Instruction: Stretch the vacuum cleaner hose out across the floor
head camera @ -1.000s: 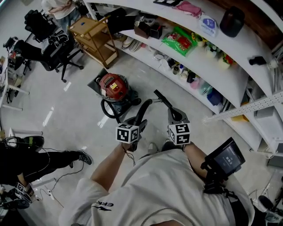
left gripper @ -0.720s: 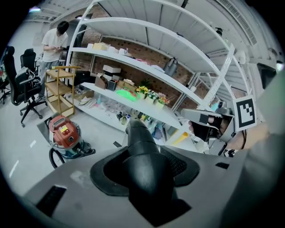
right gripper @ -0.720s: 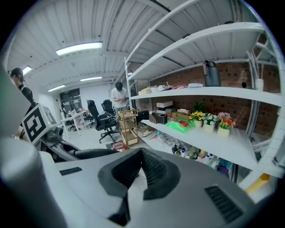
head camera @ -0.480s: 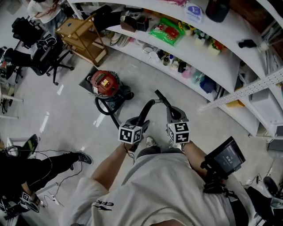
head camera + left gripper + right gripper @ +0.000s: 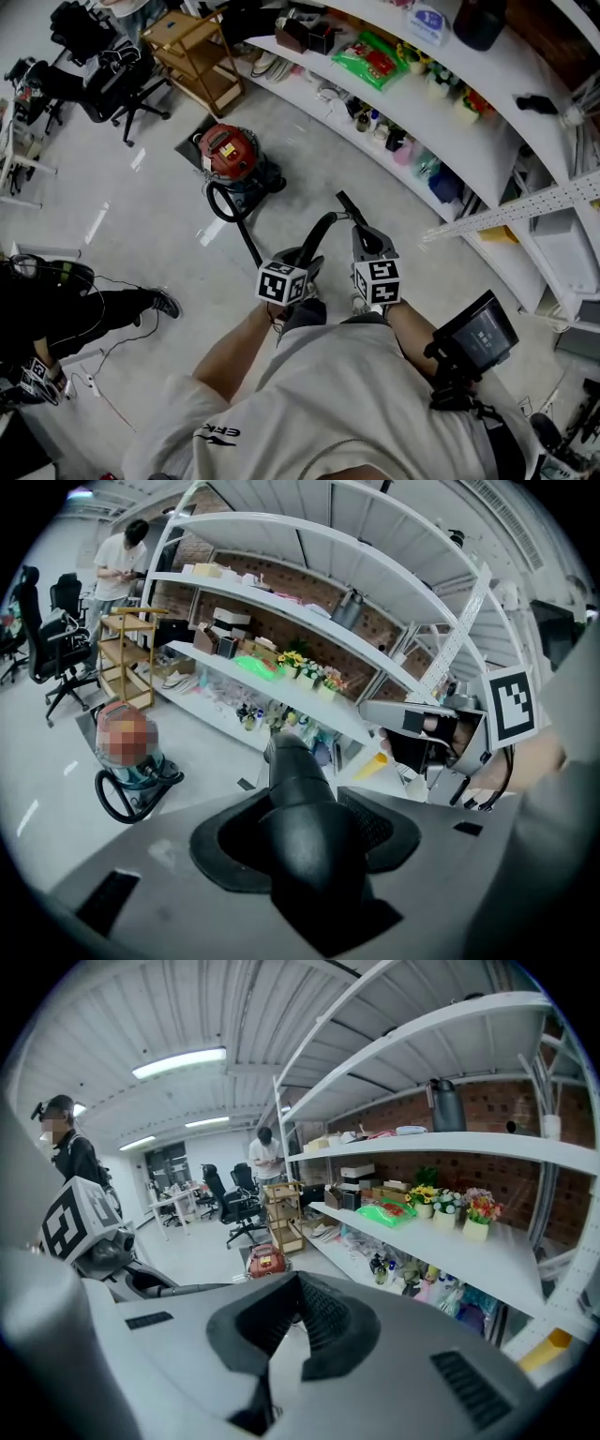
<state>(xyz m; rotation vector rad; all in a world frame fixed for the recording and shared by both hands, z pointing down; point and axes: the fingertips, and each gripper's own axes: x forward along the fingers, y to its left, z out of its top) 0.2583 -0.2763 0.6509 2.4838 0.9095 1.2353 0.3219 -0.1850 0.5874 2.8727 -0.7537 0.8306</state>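
The pale floor (image 5: 150,216) takes most of the head view, and the widest free part of it lies to the left and centre, between the shelving and the desks at the far left edge. A long white shelving unit (image 5: 487,141), full of small goods, runs along the whole right side and closes that side. At the top stand a wooden cart (image 5: 197,56) and a black office chair (image 5: 117,80), both near the red vacuum cleaner (image 5: 228,155), which stands on the floor just before the lowest shelf. At the left edge a person sits with a leg (image 5: 94,314) stretched out on the floor, with thin cables (image 5: 112,361) beside it; this narrows the room on that side. The black hose (image 5: 248,246) makes a loop at the vacuum cleaner and then goes in a straight line over the floor up to the person's hands. The left hand-held gripper (image 5: 307,261) is clamped around the thick curved end of the hose, which fills the gap between its jaws. The right hand-held gripper (image 5: 364,236) is just beside it, its jaws a little spread and with nothing between them.
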